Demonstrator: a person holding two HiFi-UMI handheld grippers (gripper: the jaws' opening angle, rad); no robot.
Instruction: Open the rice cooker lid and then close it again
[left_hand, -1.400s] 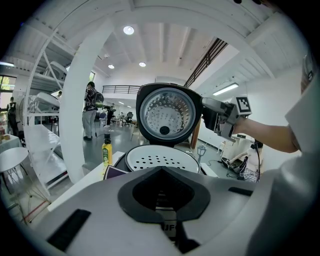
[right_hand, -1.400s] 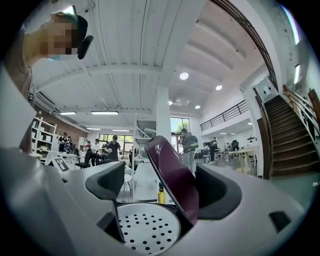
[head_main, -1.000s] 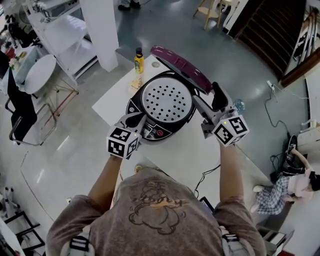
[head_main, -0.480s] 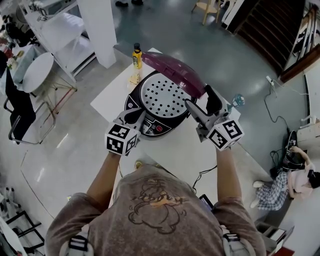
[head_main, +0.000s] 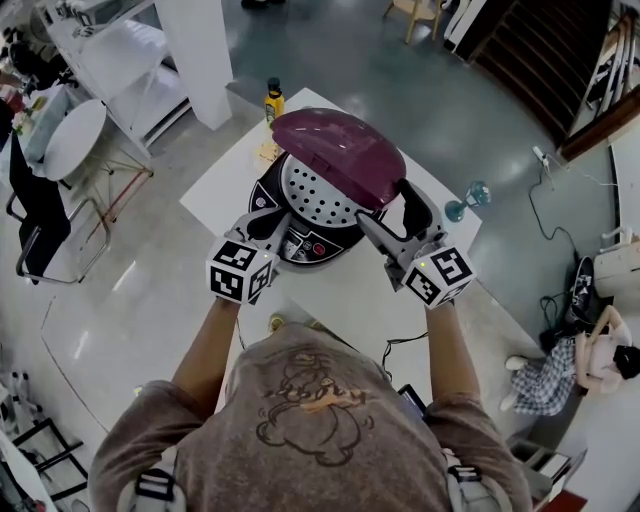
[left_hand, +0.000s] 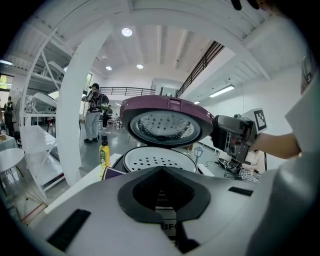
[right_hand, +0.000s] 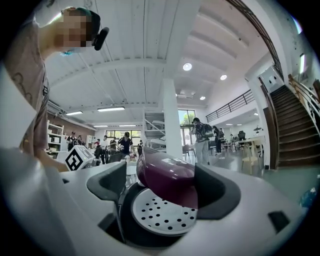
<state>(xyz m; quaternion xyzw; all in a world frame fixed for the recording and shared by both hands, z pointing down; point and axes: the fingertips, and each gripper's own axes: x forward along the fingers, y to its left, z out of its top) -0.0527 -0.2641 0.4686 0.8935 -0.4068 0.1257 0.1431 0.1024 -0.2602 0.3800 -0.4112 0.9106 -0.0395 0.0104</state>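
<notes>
One rice cooker (head_main: 300, 245) stands on a white table (head_main: 350, 300) in front of the person. Its maroon lid (head_main: 335, 155) is tilted about halfway over the pot, neither upright nor latched. The opening looks done, and lowering the lid fully and latching it is what remains. Inside the cooker lies a white perforated tray (head_main: 305, 195); whatever is beneath it is hidden. The right gripper (head_main: 392, 212) has its jaws spread wide on either side of the lid's near edge, not pinching it. The left gripper (head_main: 268, 230), jaws pressed together on nothing, sits at the cooker's front panel. Behind the cooker stands a yellow bottle (head_main: 273, 102), and a stemmed glass (head_main: 466, 203) stands to the right.
</notes>
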